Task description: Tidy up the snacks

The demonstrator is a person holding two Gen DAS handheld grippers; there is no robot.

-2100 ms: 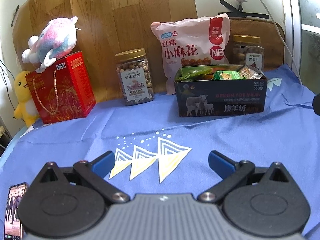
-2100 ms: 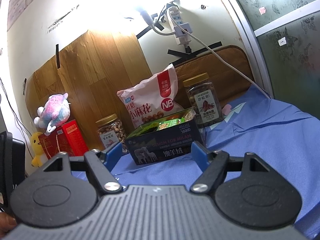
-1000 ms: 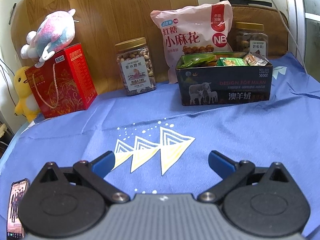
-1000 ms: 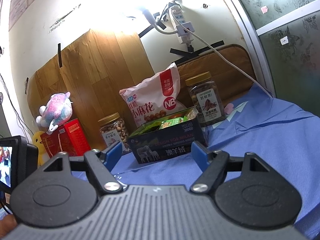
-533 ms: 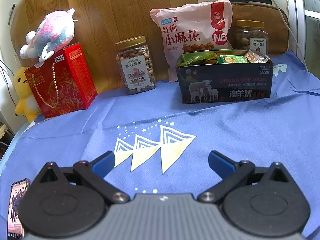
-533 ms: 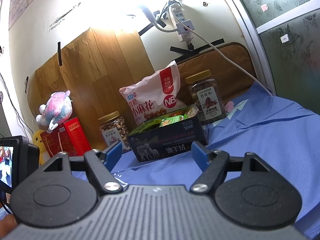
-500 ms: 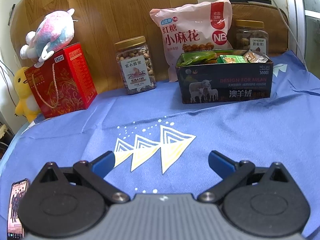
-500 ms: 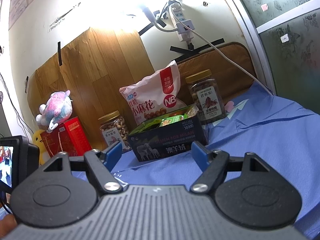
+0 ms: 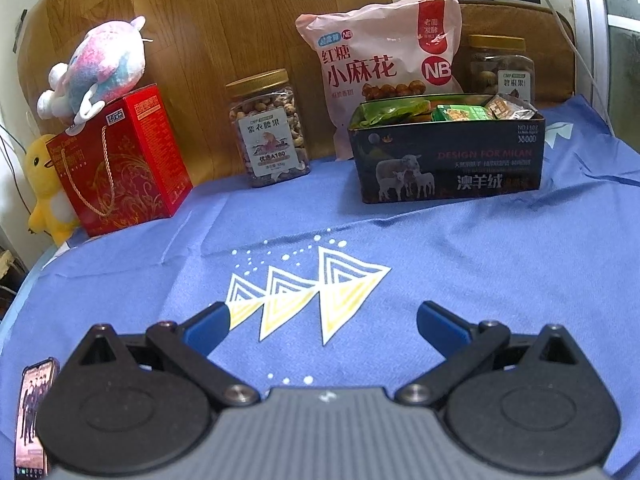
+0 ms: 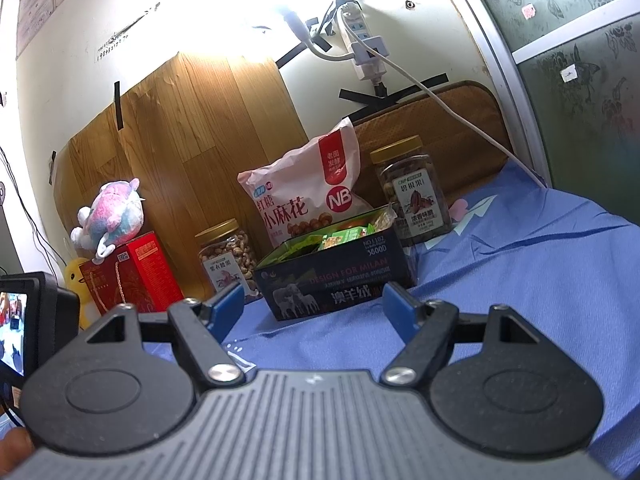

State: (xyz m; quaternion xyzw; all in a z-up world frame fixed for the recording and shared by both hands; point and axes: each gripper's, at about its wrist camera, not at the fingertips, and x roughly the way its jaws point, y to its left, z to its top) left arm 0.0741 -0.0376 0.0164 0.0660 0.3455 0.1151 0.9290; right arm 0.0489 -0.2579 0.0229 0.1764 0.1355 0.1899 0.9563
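A dark tin box (image 9: 448, 160) with sheep printed on it stands on the blue cloth and holds several small snack packets (image 9: 460, 111). It also shows in the right wrist view (image 10: 332, 280). Behind it leans a pink snack bag (image 9: 380, 64), with a nut jar (image 9: 266, 128) to its left and a second jar (image 9: 500, 68) to its right. My left gripper (image 9: 322, 324) is open and empty, well in front of the box. My right gripper (image 10: 314, 304) is open and empty, held above the cloth short of the box.
A red gift box (image 9: 116, 160) with a pink plush toy (image 9: 100, 64) on top and a yellow duck plush (image 9: 44, 188) stand at the back left. A phone (image 9: 32, 412) lies at the near left. A power strip and cable (image 10: 360, 48) hang on the wall.
Both grippers have drifted only slightly; the left one has eased a little toward the box. Both stay open and empty.
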